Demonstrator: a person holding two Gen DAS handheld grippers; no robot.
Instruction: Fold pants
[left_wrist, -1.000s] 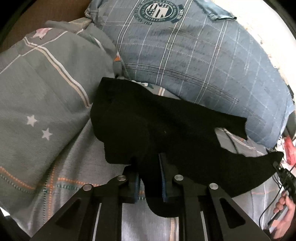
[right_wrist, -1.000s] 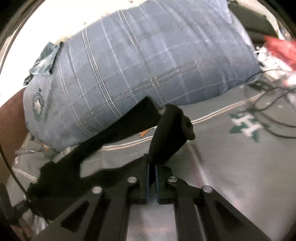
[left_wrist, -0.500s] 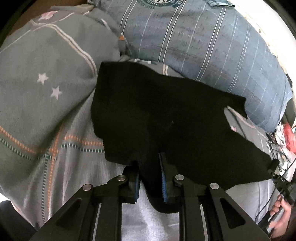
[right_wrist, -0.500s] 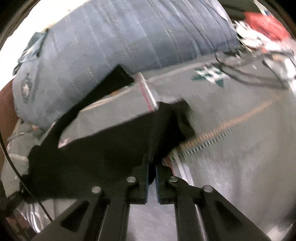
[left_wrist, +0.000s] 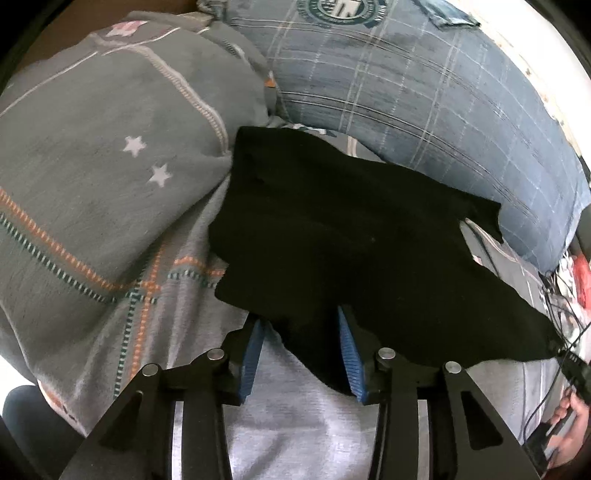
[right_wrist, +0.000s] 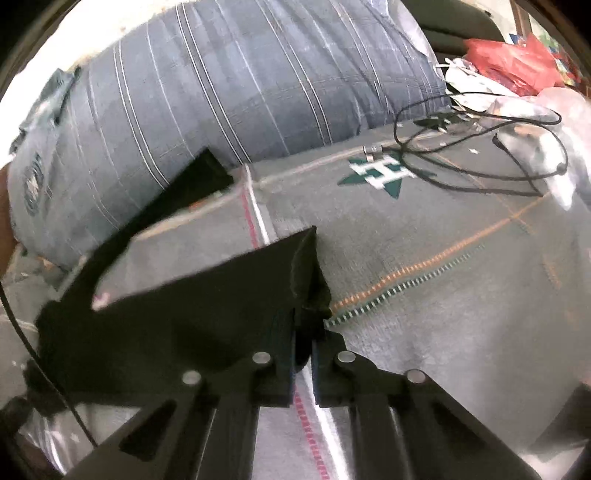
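Observation:
The black pants lie spread on the grey patterned bed sheet, reaching back to the pillow. My left gripper is open, its blue pads either side of the pants' near edge, with cloth between them. My right gripper is shut on a corner of the black pants and holds it low over the sheet. One dark leg runs back toward the pillow in the right wrist view.
A large blue plaid pillow lies at the back; it also shows in the right wrist view. A grey star-print blanket is heaped at left. Black cables and red bags lie at the right.
My left gripper has opened and let go of the pants' edge. My right gripper has carried its corner down toward the sheet, and the pants now lie flatter.

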